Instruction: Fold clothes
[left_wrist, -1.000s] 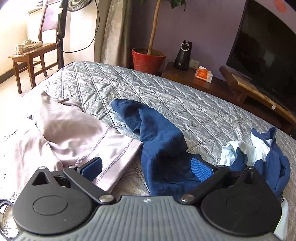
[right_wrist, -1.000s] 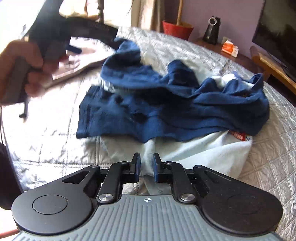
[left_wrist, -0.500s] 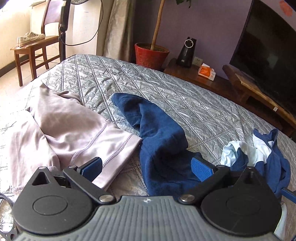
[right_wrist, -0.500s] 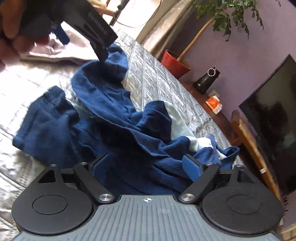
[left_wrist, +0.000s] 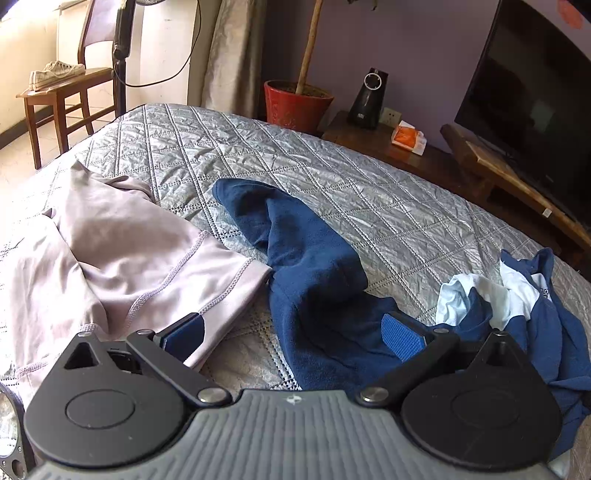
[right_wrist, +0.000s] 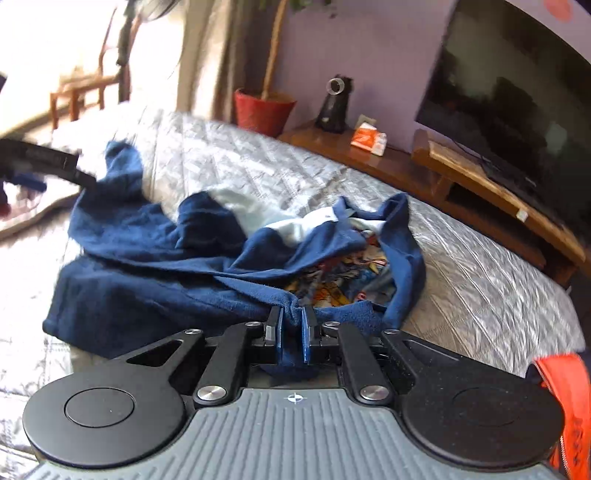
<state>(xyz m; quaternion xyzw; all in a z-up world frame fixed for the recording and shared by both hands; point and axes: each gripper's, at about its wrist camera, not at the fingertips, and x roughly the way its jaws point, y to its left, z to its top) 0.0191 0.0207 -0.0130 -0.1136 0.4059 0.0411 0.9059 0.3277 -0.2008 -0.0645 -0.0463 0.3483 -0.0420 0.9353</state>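
At the far left of the left wrist view, a wooden chair (left_wrist: 59, 92) stands on the floor with a pair of pale sneakers (left_wrist: 55, 74) on its seat, and a fan pole (left_wrist: 120, 55) rises just beside it. A silver quilted bed (left_wrist: 332, 177) fills the middle. On its left part lies a pale pink garment (left_wrist: 110, 258), spread loosely with one stitched hem pointing toward the centre. The left hand-held gripper (left_wrist: 293, 332) hangs low over the bed with its jaws spread wide; one blue pad sits over the pink hem, the other over dark cloth, and nothing is pinched between them. Just to the right of the pink piece, touching its hem, lies the navy blue garment (left_wrist: 314, 277), crumpled, with one long part stretching away up the bed. Its further bulk, mixed with pale blue and white fabric (left_wrist: 476, 295), is bunched at the right. Beyond the bed stand a red plant pot (left_wrist: 295, 107), a dark device (left_wrist: 369, 96) on a low wooden stand, an orange packet (left_wrist: 406, 136) and a television (left_wrist: 535, 92).

In the right wrist view, which is blurred, the right hand-held gripper (right_wrist: 292, 334) has its jaws closing, nearly pressed together, on a fold of the navy blue garment's near edge (right_wrist: 147, 288). A colourful print (right_wrist: 343, 277) shows inside the bunched cloth just beyond the pads.
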